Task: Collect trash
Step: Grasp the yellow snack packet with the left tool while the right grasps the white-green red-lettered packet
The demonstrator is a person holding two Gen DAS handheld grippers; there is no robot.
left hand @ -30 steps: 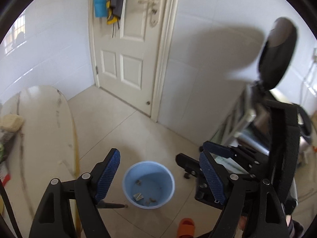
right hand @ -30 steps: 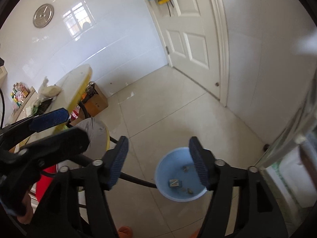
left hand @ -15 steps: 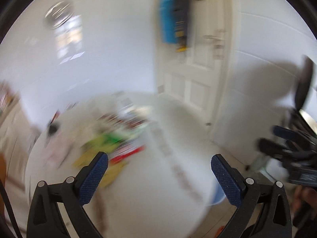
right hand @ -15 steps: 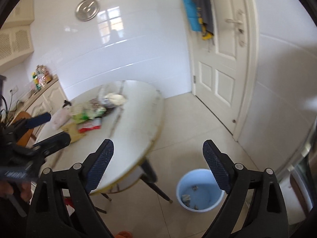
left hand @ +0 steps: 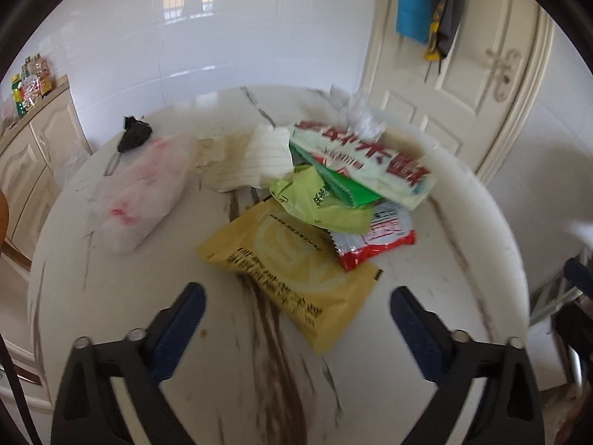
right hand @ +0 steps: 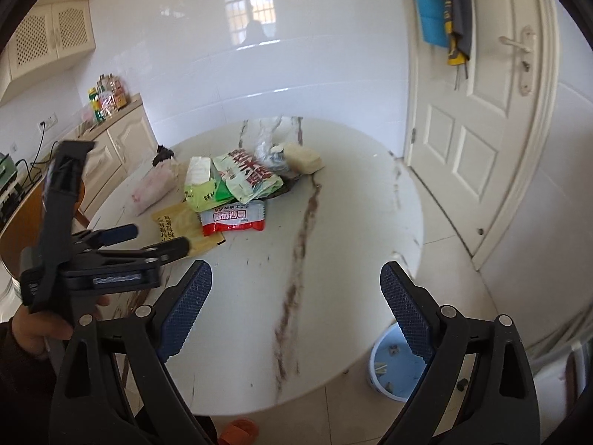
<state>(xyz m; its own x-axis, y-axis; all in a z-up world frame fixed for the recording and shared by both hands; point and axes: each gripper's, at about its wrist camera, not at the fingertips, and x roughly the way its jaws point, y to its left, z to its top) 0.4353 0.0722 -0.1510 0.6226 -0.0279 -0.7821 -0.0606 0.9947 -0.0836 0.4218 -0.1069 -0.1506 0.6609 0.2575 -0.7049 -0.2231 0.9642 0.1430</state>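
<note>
Crinkled foil wrappers [left hand: 296, 259] on round marble table [left hand: 463, 222]; left gripper [left hand: 296, 319] closing, right gripper [right hand: 296, 296] released, both empty.

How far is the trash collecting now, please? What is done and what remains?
Done: a few scraps lie in the blue bin on the floor. In hand: nothing; the left gripper, jaws closing, and the right gripper are both empty. Left: the yellow packet, red packet, green wrappers and more on the table.

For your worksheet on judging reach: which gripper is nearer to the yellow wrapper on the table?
Left. The left gripper, closing with nothing between its jaws, hovers at the yellow wrapper. The right gripper hangs open farther back, over bare table.
</note>
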